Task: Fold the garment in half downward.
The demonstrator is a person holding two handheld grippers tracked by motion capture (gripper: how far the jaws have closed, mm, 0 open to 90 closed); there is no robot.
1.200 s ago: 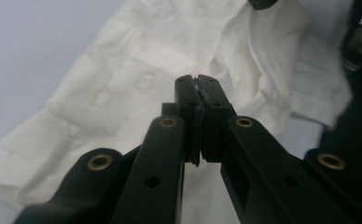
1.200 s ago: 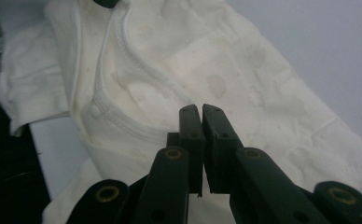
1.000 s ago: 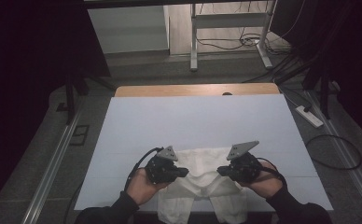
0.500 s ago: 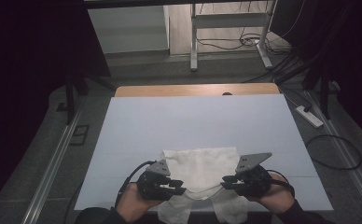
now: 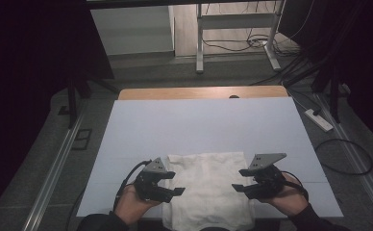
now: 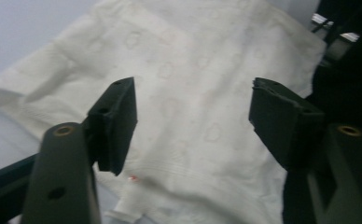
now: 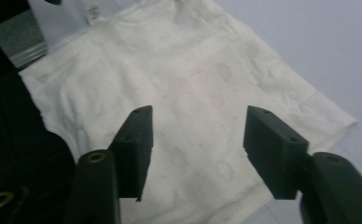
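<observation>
Left gripper (image 5: 175,183): black two-jaw tool with a grey three-cornered plate on top, held in the left hand (image 5: 130,204) at the near left of the table; jaws have just been opening and stand well apart, nothing between the pads, cloth lying under and beyond them in the left gripper view. Right gripper (image 5: 239,179): same make, held in the right hand (image 5: 290,198) at the near right; jaws likewise have just been opening, parted and holding nothing, tips aimed inward at the cloth. Cloth (image 5: 208,185): cream-white garment or folded fabric, lying flat between the two grippers, its long axis running from the near table edge away from the person, near end hanging slightly over the edge; left side edge just beside the left jaw tips, right side edge just beside the right jaw tips, so both hands sit about equally near. Surface: soft knit or woven weave with a faint printed pattern of pale rounded motifs, a stitched hem band (image 6: 202,175) across one end, a small red mark near that hem; mild creases, corners roughly square. Small white label (image 7: 93,12): on the bare table surface past the cloth's far corner in the right gripper view. Table (image 5: 199,125): smooth pale blue-white top, matte, with a wooden strip (image 5: 204,92) along the far edge.
</observation>
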